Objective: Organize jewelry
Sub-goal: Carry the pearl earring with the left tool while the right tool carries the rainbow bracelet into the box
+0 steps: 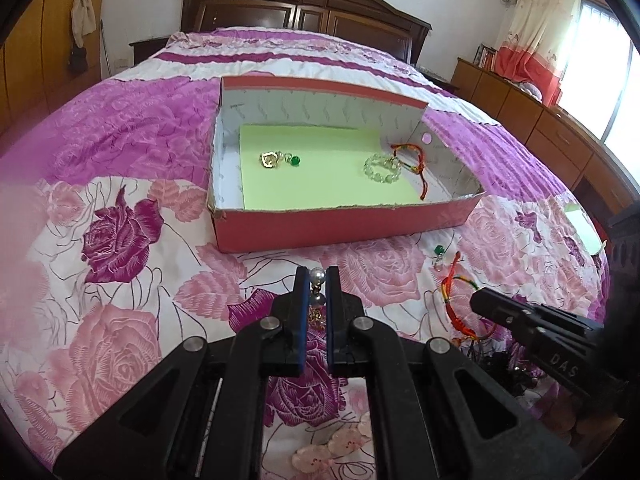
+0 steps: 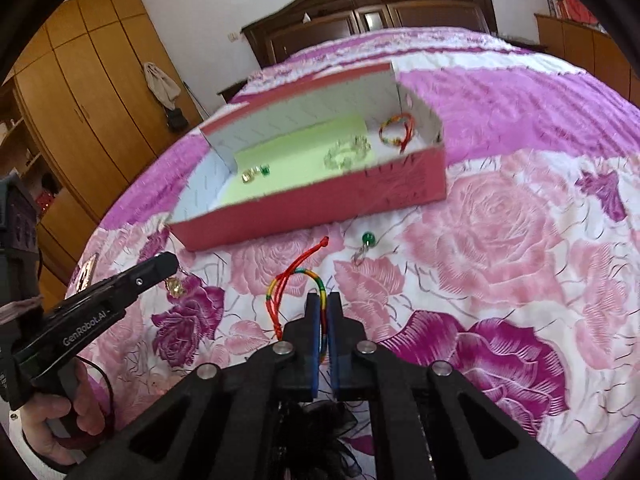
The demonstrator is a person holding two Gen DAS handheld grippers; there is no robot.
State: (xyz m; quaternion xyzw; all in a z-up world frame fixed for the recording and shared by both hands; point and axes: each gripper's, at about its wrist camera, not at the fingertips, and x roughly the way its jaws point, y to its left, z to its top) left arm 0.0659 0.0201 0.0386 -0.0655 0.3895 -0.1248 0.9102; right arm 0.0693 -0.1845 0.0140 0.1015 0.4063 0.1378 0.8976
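Pearl drop earring (image 1: 317, 294) sits pinched between the left gripper (image 1: 316, 280) jaws, nearly closed on it, top pearl poking out at the tips, gold charm hanging below, held above the bedspread just in front of the red shoebox tray (image 1: 340, 228). Light, small, round and slick; pearls could roll out of a flat pinch, so the metal link between the pearls looks the safer hold.

Rainbow cord bracelet (image 2: 300, 292) is in the right gripper (image 2: 325, 304), jaws closed tight on one side of the loop, rest of the loop and red tail lying slack on the bedspread in front of the tray. Soft, limp, near weightless; will dangle and may snag, any point on the cord works.

Green bead charm (image 2: 366, 240) lies loose on the bedspread just in front of the tray's near wall.

Inside the tray, on the green paper liner (image 1: 312, 172): gold ring with green bead (image 1: 276, 159) at the left end, clear bead bracelet (image 1: 380, 168) toward the right, a second rainbow cord bracelet (image 1: 408, 160) against the right wall.

Left view alone shows the earring grip close up. Right view alone shows the cord running between the right jaws, plus the earring's gold charm hanging beside the left gripper's tip, and the person's hand (image 2: 60, 420) on its handle.
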